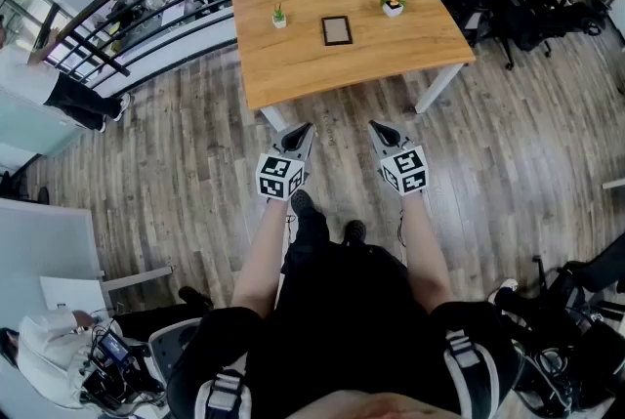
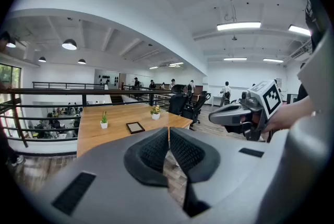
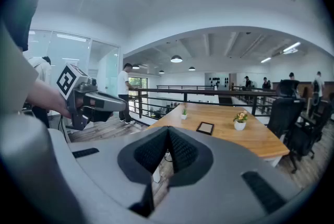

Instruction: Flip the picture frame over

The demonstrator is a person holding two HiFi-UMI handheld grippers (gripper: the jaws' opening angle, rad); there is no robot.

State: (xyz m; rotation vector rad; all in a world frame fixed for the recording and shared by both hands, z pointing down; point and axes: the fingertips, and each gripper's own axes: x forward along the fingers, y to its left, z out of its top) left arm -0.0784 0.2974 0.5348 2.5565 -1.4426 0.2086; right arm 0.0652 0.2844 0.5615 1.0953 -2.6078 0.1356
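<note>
left gripper (image 1: 299, 130), right gripper (image 1: 381, 128): jaws pressed together, empty. picture frame (image 1: 336, 30) on counter (image 1: 303, 80) judged light, stiff, fragile; best gripped by edge.

Picture frame (image 1: 336, 30) too small; showing side unclear.

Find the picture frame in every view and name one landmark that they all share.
Head view: picture frame at top centre, flat on the wooden table.
Left gripper view: picture frame left of centre, on the table's near part.
Right gripper view: picture frame right of centre.
Shared landmark: flowering pot plant, to the frame's right in every view.
</note>
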